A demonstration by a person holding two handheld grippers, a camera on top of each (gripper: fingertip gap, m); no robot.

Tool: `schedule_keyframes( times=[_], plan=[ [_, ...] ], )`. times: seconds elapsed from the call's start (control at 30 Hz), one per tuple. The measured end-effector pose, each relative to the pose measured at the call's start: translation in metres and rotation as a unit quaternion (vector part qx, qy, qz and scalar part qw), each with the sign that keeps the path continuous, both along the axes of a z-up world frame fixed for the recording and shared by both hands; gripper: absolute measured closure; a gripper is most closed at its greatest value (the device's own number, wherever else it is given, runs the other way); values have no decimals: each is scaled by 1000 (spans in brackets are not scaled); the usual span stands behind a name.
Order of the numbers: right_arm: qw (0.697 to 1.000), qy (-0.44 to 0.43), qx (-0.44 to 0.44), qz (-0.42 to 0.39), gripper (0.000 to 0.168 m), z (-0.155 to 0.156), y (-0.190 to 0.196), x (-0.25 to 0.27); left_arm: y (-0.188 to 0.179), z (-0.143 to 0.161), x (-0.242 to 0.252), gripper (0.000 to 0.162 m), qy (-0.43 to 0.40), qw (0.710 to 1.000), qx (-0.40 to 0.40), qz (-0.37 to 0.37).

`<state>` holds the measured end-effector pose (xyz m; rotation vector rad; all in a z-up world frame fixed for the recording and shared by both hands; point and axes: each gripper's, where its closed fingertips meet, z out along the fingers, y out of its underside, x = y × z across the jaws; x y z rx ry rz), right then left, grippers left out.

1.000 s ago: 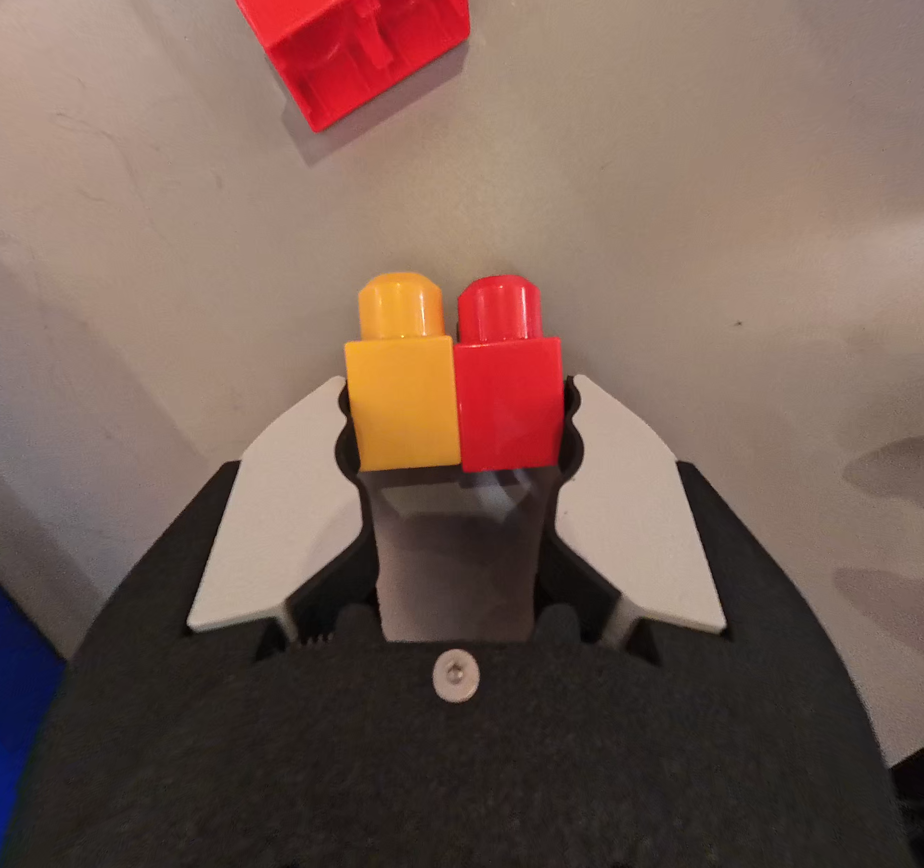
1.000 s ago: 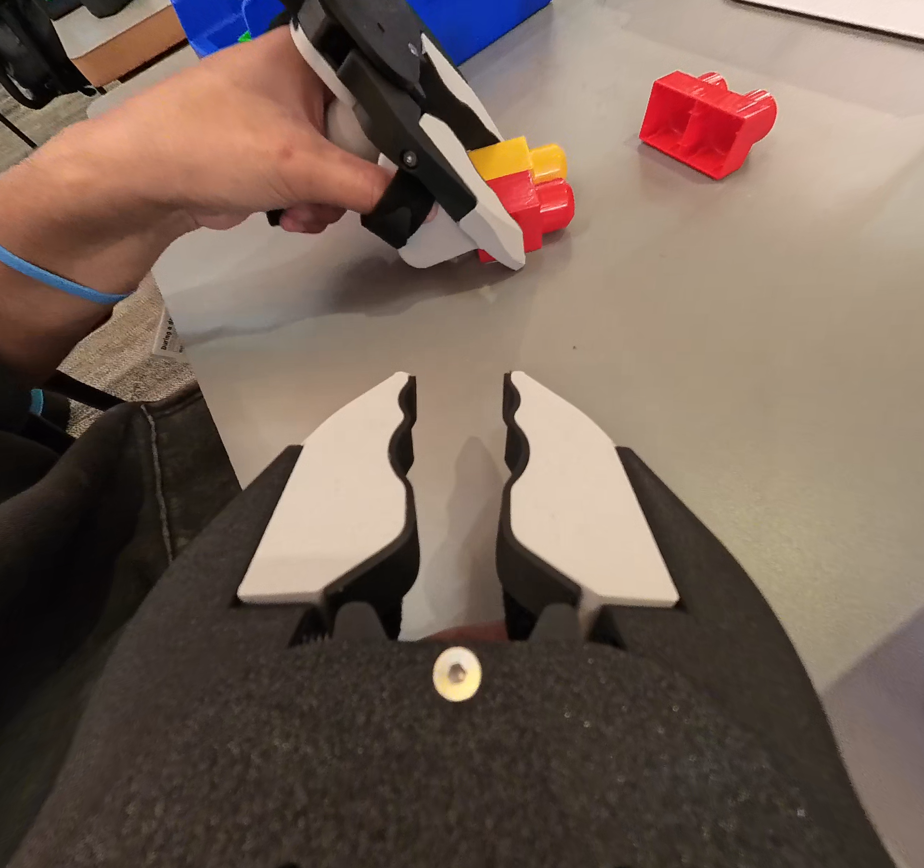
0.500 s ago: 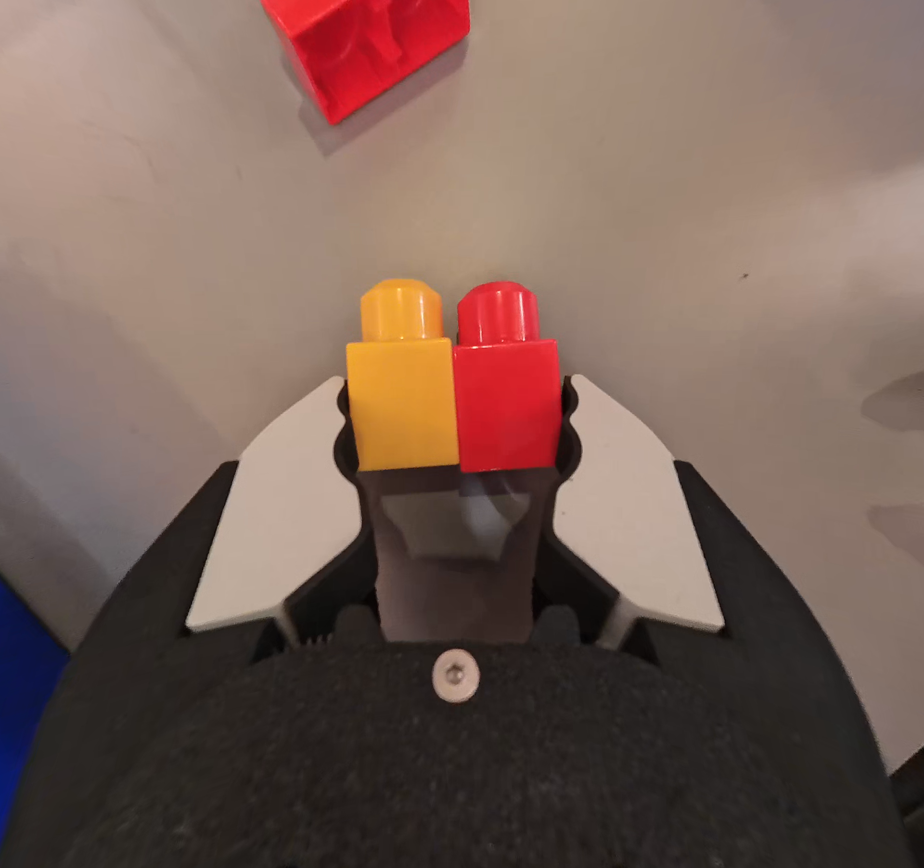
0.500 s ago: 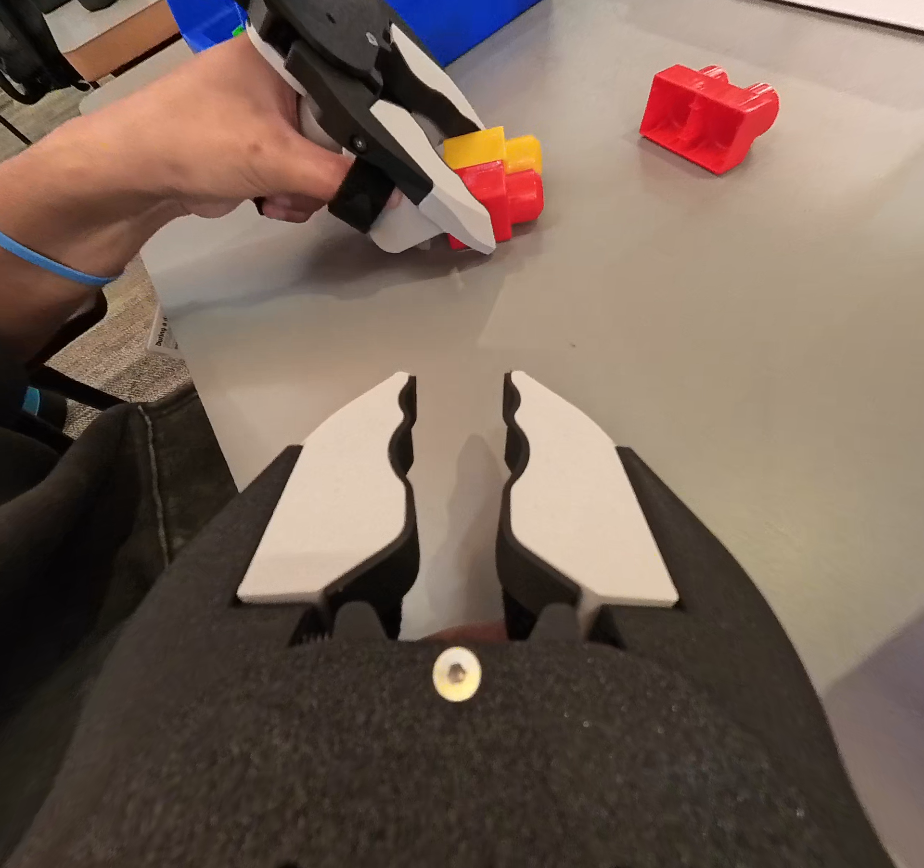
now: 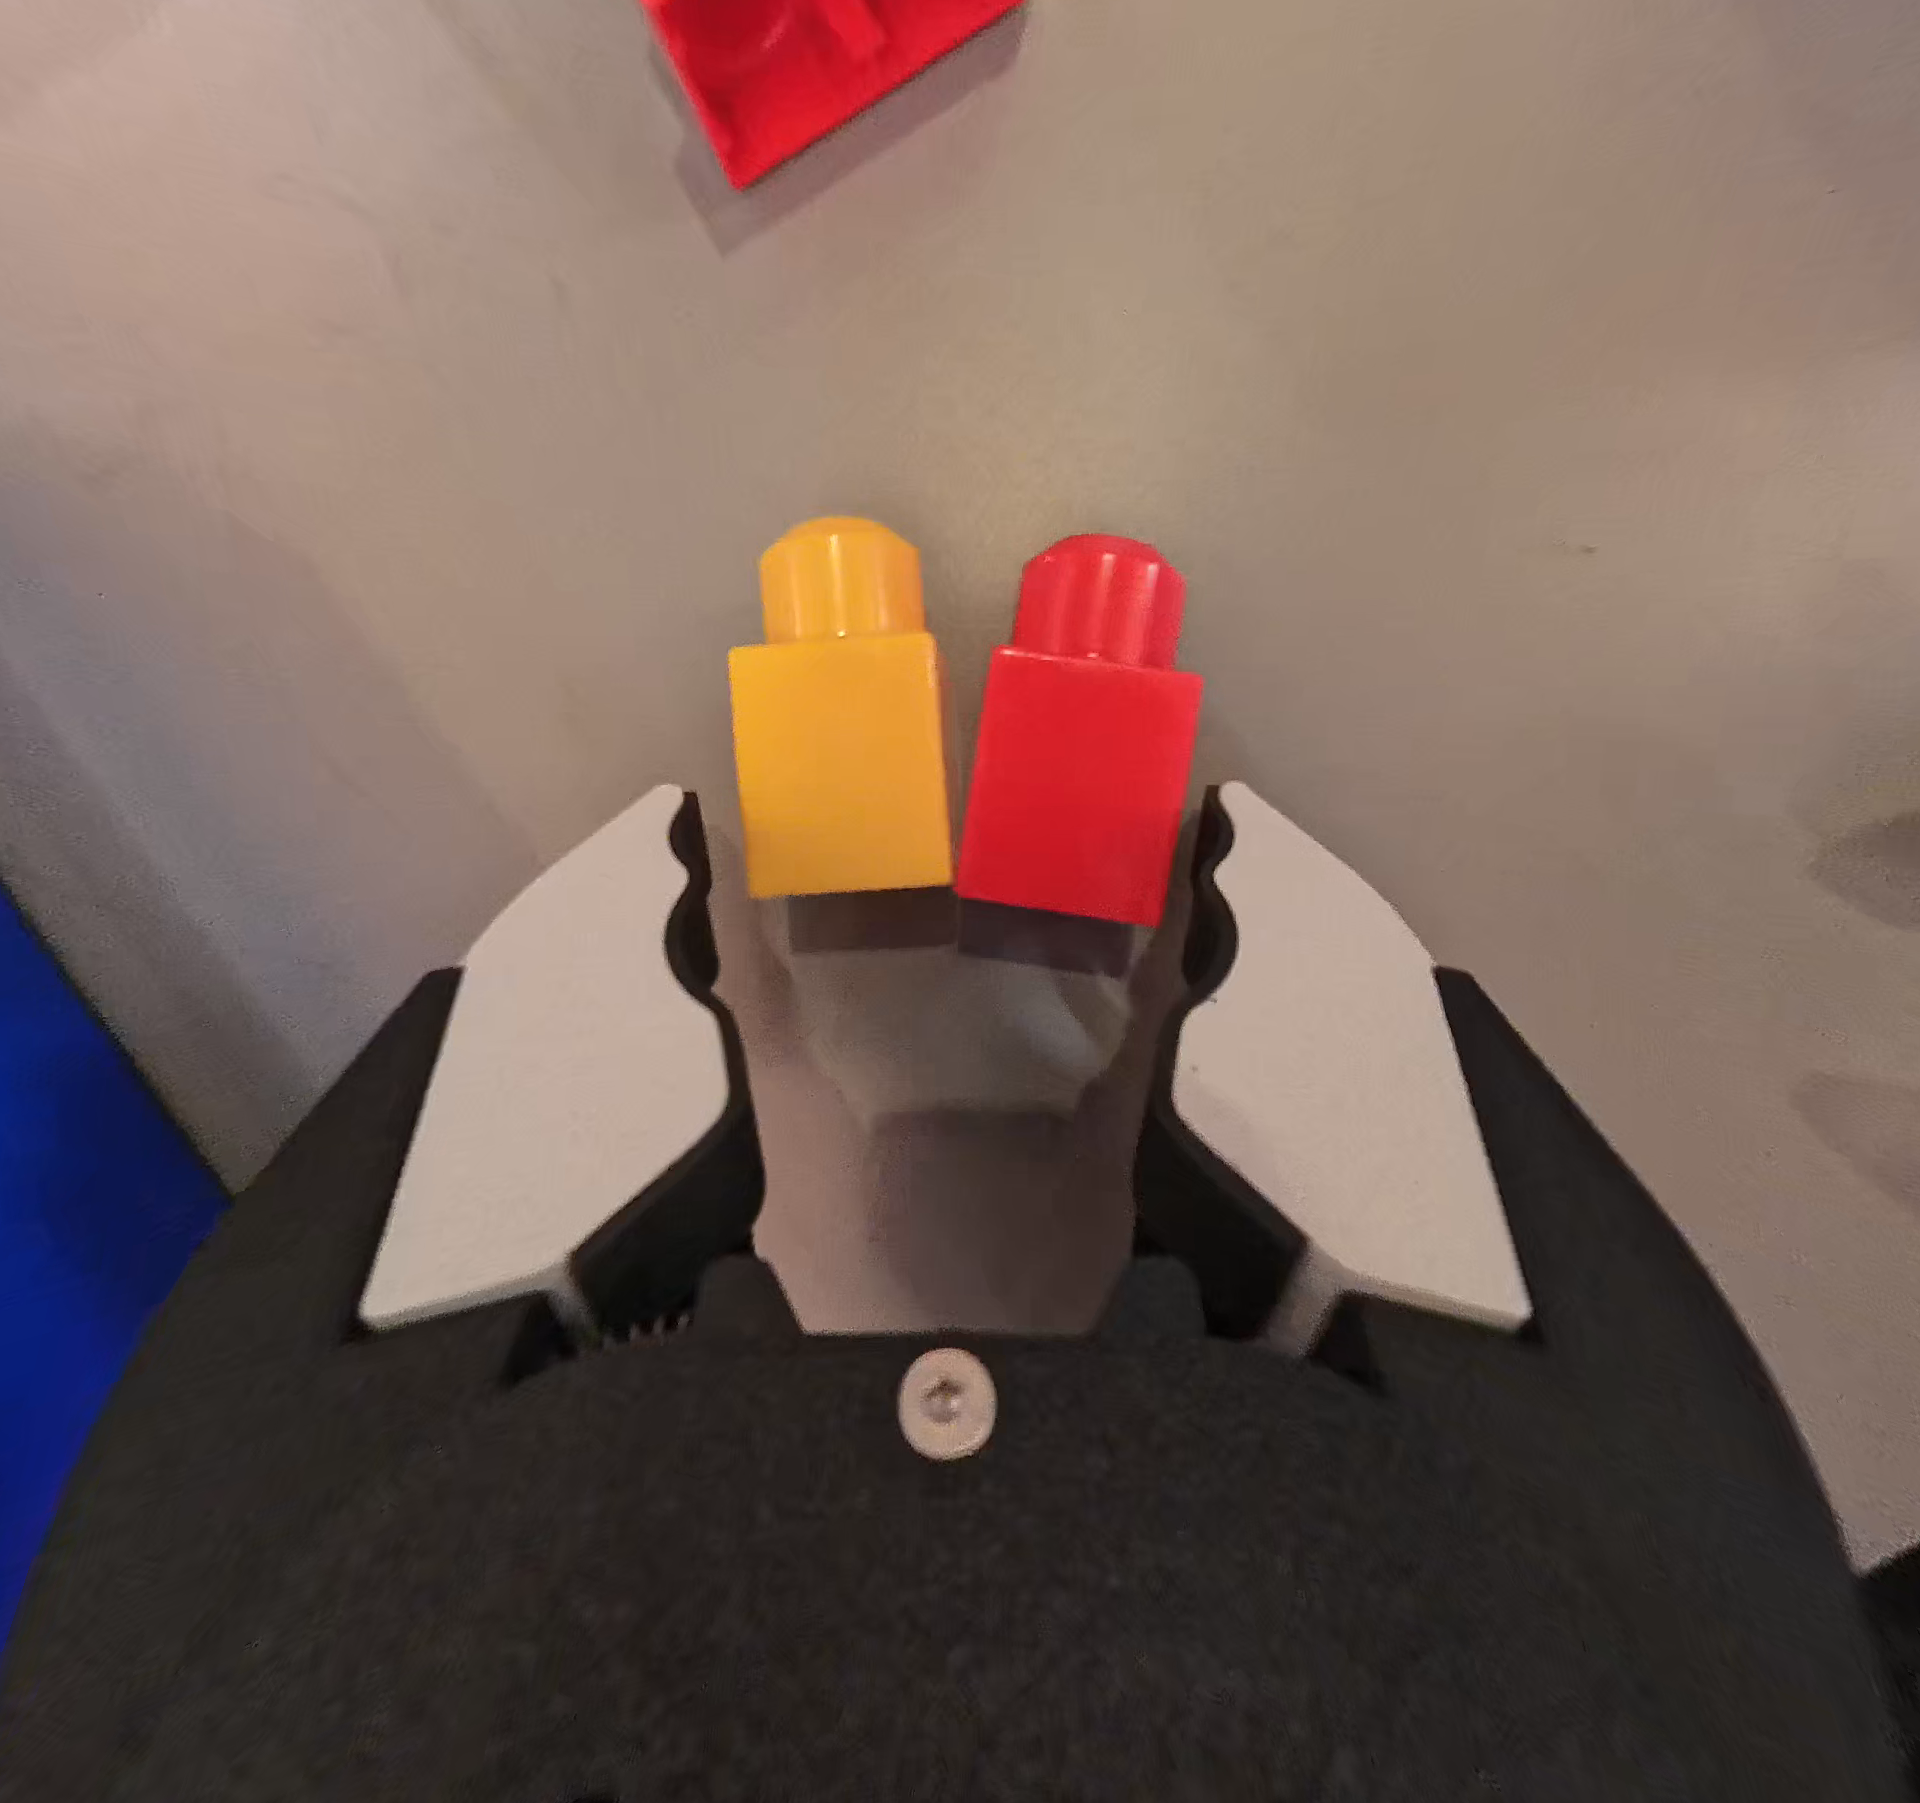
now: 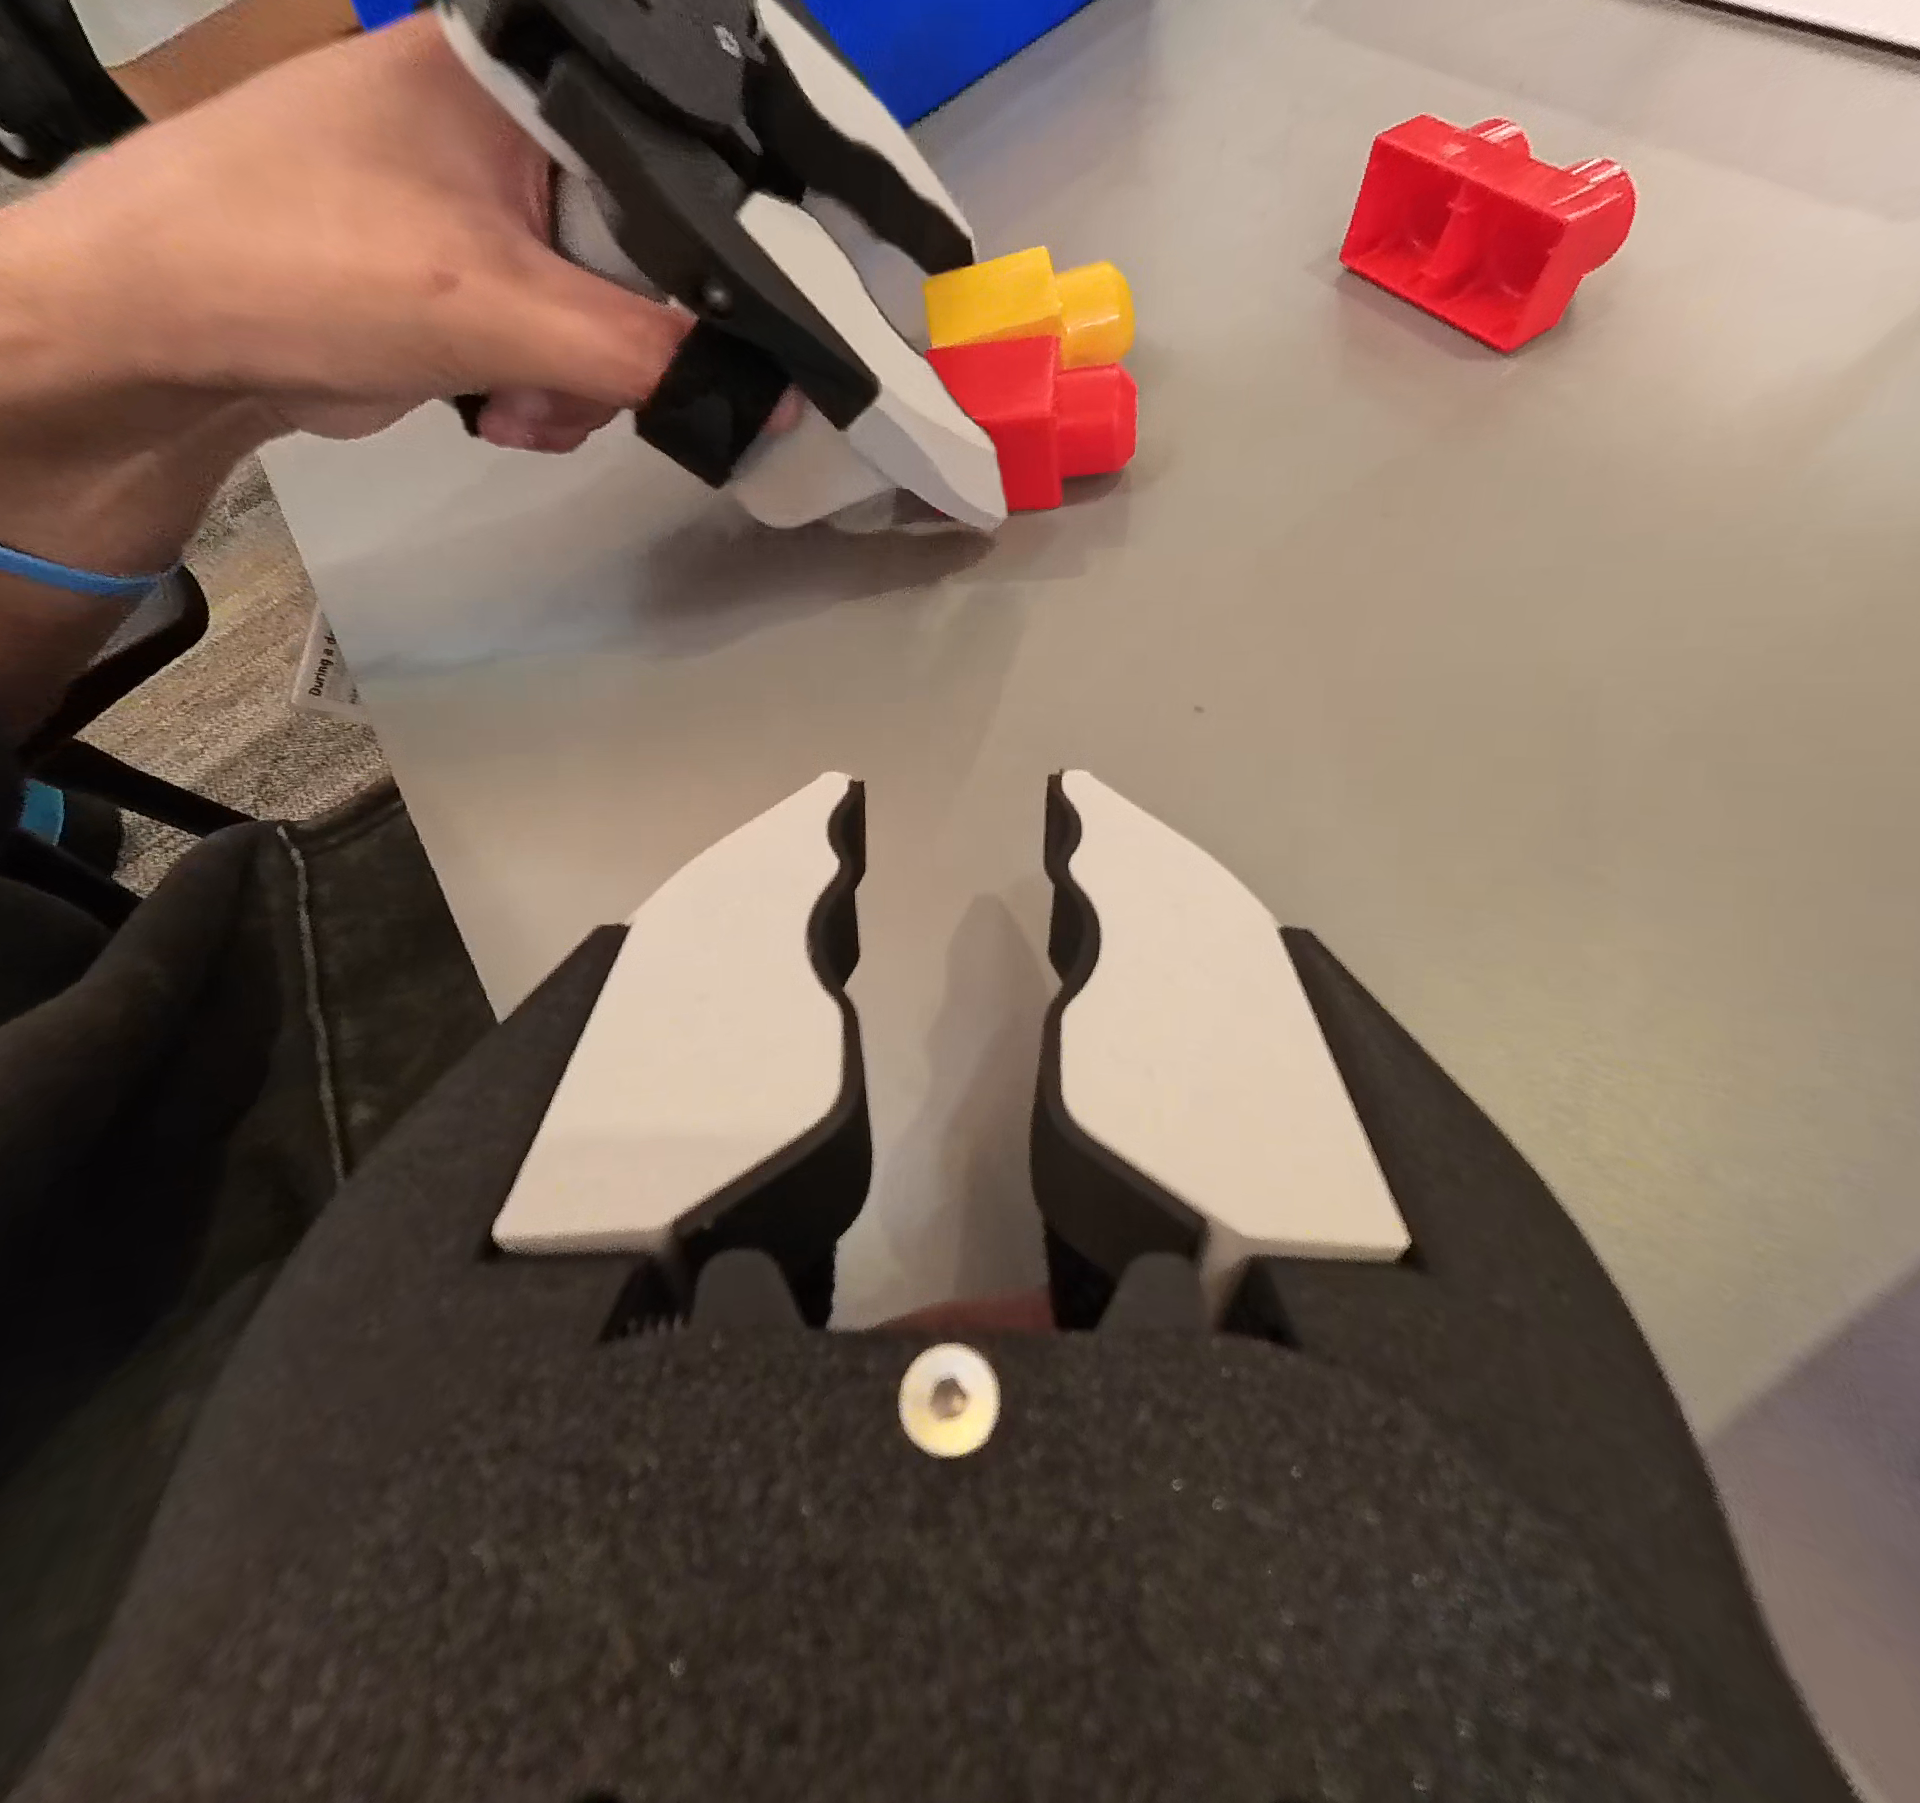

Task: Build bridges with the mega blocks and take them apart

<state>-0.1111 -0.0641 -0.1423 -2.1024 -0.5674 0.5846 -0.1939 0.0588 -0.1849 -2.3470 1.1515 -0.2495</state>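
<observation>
Near the bench's point(image 6: 1455, 818) left edge, the left gripper point(image 5: 948, 808) has its jaws spread, clear of the yellow block point(image 5: 842, 766) and red block point(image 5: 1075, 787) lying side by side just past its tips. Farther toward the back edge lies a red double block point(image 6: 1475, 231) on its side. At the near edge, the right gripper point(image 6: 951, 787) is parted and empty.
</observation>
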Motion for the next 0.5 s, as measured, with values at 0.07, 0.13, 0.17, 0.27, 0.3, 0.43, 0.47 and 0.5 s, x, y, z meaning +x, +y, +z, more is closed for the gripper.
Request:
schedule_keyframes(
  times=[0.07,0.13,0.17,0.27,0.3,0.43,0.47,0.5],
  plan=[
    [1000,0,1,0,135,1,-1,0,5,-4,-2,74,2,1000,-1,18],
    [1000,2,2,0,136,2,-1,1,7,-3,1,77,-3,1000,1,19],
    [1000,3,1,0,136,2,0,1,7,-2,3,77,-4,1000,3,18],
    [1000,3,-1,3,135,1,-1,0,9,-2,4,79,10,1000,12,20],
    [1000,1,-2,4,135,1,-1,0,9,-2,3,80,14,1000,11,20],
    [1000,-1,0,5,135,1,-2,0,8,-6,1,84,18,999,-3,26],
    [1000,0,0,5,135,1,-2,0,8,-7,1,85,19,999,-6,26],
    [1000,1,0,5,135,1,-2,0,8,-7,2,86,20,999,-8,25]
  ],
)
